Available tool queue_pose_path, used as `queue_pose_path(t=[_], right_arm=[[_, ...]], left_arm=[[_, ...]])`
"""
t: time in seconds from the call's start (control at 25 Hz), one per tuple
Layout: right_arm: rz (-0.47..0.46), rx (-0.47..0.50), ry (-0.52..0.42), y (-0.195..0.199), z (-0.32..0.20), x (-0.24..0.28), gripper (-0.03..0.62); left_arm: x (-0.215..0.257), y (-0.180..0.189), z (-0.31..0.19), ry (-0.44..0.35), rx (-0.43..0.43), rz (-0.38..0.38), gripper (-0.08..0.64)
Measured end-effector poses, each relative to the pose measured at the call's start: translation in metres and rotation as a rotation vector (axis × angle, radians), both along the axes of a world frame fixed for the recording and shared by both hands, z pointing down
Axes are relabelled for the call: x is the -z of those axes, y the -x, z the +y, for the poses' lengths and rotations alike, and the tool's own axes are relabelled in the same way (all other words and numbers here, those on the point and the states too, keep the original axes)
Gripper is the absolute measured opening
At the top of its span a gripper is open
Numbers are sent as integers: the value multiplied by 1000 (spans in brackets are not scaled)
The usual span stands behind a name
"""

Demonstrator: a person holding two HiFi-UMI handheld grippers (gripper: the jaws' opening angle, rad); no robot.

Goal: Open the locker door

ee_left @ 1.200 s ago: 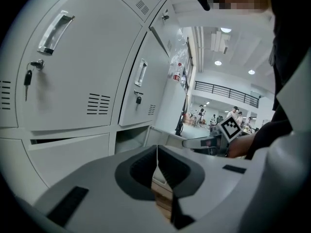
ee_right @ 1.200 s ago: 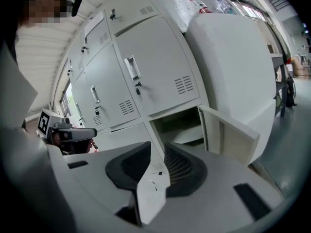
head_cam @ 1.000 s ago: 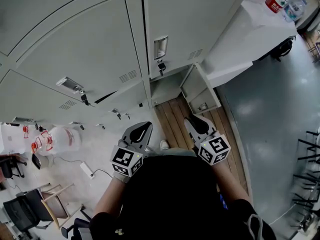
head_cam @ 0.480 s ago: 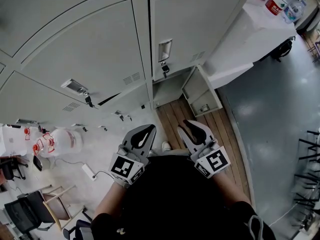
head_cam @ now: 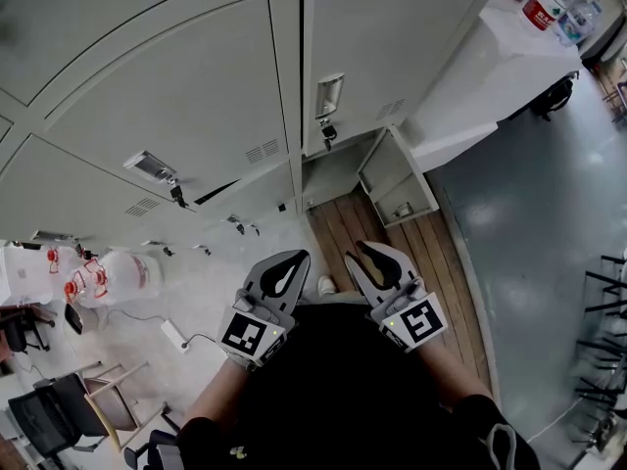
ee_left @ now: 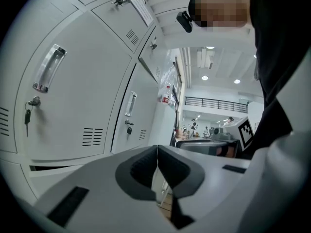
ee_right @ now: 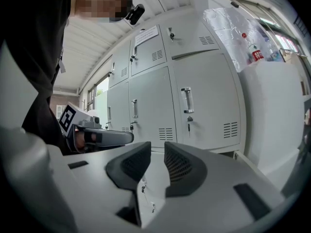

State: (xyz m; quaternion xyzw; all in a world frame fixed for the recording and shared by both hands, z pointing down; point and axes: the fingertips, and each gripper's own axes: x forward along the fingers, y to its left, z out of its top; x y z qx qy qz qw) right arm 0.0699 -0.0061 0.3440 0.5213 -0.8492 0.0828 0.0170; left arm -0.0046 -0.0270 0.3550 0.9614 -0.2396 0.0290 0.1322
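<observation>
The locker door (head_cam: 392,57) is closed. Its handle (head_cam: 329,94) is the part to grab. Both grippers are well away from the handle, lower down. The left gripper (head_cam: 290,259) has its fingers pressed together and holds nothing. The right gripper (head_cam: 361,253) has its fingers only a little apart, and it is empty too. That gap looks too small to fit round the handle, so the fingers could bump it or slip off. The key (head_cam: 328,131) just under the handle could get knocked.

Locker door (head_cam: 392,47): pale grey metal, seen shut at 12 o'clock in the head view. A chrome handle (head_cam: 330,94), keyed lock (head_cam: 328,130) and vent slots (head_cam: 390,109) are fitted. Lower locker door (head_cam: 397,179): found swung open, at 5 o'clock from that handle.
</observation>
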Motion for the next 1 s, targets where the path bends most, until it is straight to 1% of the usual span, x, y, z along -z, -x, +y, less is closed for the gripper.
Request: queue_pose_path(t=[0.32, 0.52, 0.88, 1.0], right_arm=[[6, -3, 2, 1, 2, 0, 95], [0, -10, 8, 1, 3, -1, 95], [-7, -7, 24, 3, 5, -4, 95], [4, -17, 21, 0, 6, -5, 95]], left_arm=[[-1, 8, -5, 16, 26, 1, 23], [-3, 7, 0, 16, 12, -10, 23], [-6, 10, 1, 26, 25, -18, 23], [-5, 9, 4, 23, 21, -20, 23]])
